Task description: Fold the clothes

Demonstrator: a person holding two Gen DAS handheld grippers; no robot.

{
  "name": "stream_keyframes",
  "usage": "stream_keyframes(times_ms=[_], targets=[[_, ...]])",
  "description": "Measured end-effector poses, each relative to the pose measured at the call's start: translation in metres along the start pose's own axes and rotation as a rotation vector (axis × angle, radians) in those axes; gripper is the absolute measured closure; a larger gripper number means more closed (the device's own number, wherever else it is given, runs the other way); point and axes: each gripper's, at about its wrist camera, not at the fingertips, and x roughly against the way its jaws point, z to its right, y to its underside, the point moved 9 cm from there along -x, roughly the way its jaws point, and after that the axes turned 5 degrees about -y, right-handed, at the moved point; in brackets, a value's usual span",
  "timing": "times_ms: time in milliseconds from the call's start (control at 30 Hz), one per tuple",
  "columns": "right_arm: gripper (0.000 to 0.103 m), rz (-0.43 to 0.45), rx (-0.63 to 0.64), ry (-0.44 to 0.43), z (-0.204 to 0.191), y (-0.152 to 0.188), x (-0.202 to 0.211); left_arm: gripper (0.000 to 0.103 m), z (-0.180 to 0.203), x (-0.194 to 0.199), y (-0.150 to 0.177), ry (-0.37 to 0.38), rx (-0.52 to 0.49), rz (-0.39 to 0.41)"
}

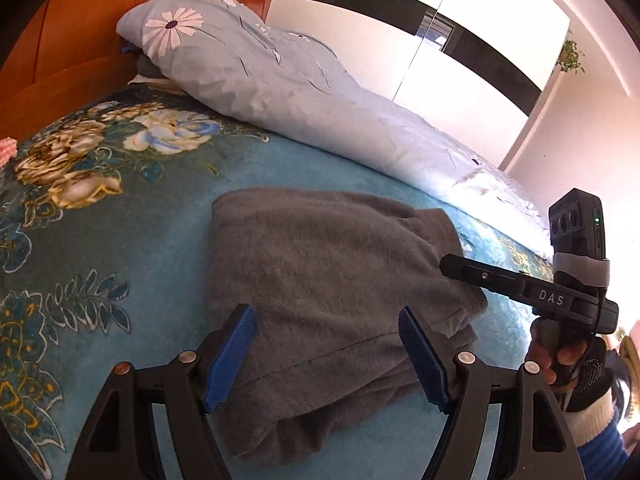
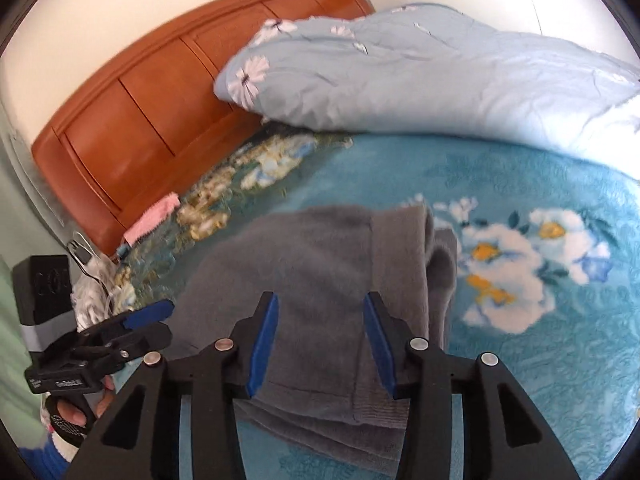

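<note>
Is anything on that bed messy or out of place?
Slightly. The folded grey garment is uneven: one layer's edge pokes out on one side. A pale blue flowered quilt lies bunched up behind it, and a pink cloth lies by the wooden headboard.

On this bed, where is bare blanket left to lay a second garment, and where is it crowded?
Free: the teal blanket between the folded grey garment and the rolled duvet, and the floral stretch toward the headboard. Crowded: around the garment, where both open grippers, left gripper and right gripper, hover.

Folded garment (image 1: 320, 280) on blanket (image 1: 120, 240); quilt (image 1: 280, 80) behind; headboard (image 2: 140, 100) beyond.
</note>
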Motion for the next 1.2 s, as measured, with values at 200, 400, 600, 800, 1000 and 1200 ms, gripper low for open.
stream_keyframes(times_ms=[200,400,600,800,1000,1200], targets=[[0.057,0.045,-0.053,-0.058,0.000,-0.002,0.010,0.025,-0.002,0.014,-0.006,0.021,0.013,0.043],[0.031,0.116,-0.164,-0.071,0.032,-0.006,0.035,0.015,-0.050,0.001,-0.026,0.036,0.214,0.001],[0.023,0.027,-0.377,-0.199,0.062,0.019,0.001,0.015,-0.067,-0.051,-0.010,0.117,0.334,-0.187],[0.021,-0.009,-0.377,-0.181,0.055,0.013,-0.019,0.014,-0.065,-0.068,-0.006,0.249,0.387,-0.246],[0.054,0.011,-0.432,-0.162,0.059,0.017,-0.019,0.050,-0.059,-0.069,0.002,0.333,0.440,-0.260],[0.073,0.035,-0.504,-0.200,0.047,0.021,0.008,0.073,-0.036,-0.045,0.005,0.281,0.396,-0.227]])
